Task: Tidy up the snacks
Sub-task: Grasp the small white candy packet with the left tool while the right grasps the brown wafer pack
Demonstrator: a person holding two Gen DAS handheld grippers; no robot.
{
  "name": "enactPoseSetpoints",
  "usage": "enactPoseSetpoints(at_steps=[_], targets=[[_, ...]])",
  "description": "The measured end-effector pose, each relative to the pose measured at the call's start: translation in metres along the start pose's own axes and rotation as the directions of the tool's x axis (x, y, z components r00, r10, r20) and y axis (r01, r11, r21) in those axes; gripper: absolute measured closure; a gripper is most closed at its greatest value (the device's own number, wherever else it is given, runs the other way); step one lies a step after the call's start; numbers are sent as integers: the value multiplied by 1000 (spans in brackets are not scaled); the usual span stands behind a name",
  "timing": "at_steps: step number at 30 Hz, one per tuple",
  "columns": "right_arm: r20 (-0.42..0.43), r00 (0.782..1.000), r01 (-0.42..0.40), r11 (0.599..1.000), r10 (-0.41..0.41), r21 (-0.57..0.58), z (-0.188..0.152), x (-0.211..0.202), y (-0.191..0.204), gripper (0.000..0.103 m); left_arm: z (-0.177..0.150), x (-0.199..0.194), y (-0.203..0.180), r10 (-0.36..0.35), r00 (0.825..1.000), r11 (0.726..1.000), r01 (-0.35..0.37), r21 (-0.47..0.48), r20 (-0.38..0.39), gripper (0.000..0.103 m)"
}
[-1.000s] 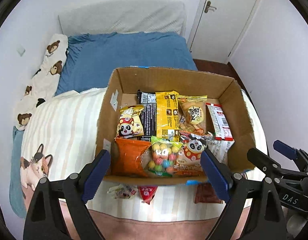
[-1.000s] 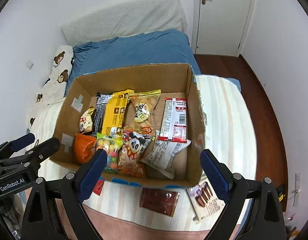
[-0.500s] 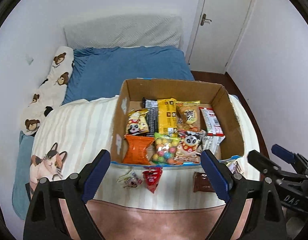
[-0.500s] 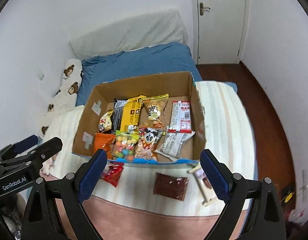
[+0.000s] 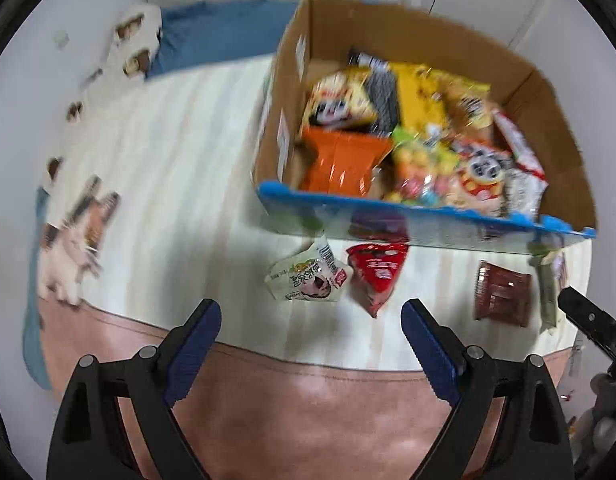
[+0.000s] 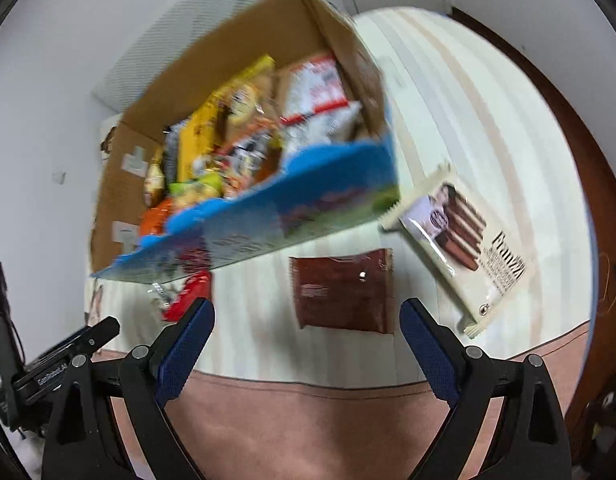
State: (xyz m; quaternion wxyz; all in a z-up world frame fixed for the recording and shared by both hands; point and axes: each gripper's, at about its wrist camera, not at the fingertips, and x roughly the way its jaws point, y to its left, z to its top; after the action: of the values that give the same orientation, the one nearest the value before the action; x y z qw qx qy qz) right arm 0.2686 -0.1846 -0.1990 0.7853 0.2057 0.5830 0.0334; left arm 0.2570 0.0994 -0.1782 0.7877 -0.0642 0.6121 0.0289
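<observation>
Left wrist view, blurred. Cardboard box (image 5: 408, 36) with blue front edge, on striped bed cover (image 5: 180, 152). Packed inside: orange bag (image 5: 344, 162), panda-print packet (image 5: 340, 100), yellow packet (image 5: 420, 92), candy-ball bag (image 5: 416, 168), red-and-white wrapper (image 5: 520, 148), others too smeared to name. Outside, just in front of box: white snack pouch (image 5: 308, 276), red triangular packet (image 5: 378, 276), dark brown packet (image 5: 502, 294), pale wrapper edge at far right. Left gripper (image 5: 310, 350): jaws wide, nothing between them, above bare cover just short of white pouch and red packet.

Right wrist view, also blurred. Same cardboard box (image 6: 248, 40), upper left. Loose on cover: dark brown packet (image 6: 342, 290) near centre, wafer-stick pack (image 6: 460, 248) to its right with one corner at box front corner, red triangular packet (image 6: 190, 294) partly hidden behind left finger. Right gripper (image 6: 306, 346): jaws wide, empty, just short of brown packet.

Progress, judged: well along. Bulk of snacks boxed. Outstanding: four loose items, namely white pouch, red packet, brown packet, wafer-stick pack. Nothing held at present. Likely next picks: red packet or white pouch for left, brown packet for right. Free space visible along box's right side.
</observation>
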Motion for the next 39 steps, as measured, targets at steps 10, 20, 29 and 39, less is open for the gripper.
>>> enactPoseSetpoints(at_steps=[10,20,29,39], targets=[[-93,982,156,985,-162,-72,11,83,2,7,13,97,2,27,989,999,-23,34,-145,11],[-35,955,280,937,-294,-207,-7,109,27,25,3,95,3,-19,997,1000,21,15,-80,45],[-114,959,223,940,-259,-257,-72,94,21,26,-83,78,2,-23,989,998,31,57,-143,46],[-239,953,144,971,-188,-189,-127,92,2,15,-157,88,24,-113,955,993,114,-12,-274,38]])
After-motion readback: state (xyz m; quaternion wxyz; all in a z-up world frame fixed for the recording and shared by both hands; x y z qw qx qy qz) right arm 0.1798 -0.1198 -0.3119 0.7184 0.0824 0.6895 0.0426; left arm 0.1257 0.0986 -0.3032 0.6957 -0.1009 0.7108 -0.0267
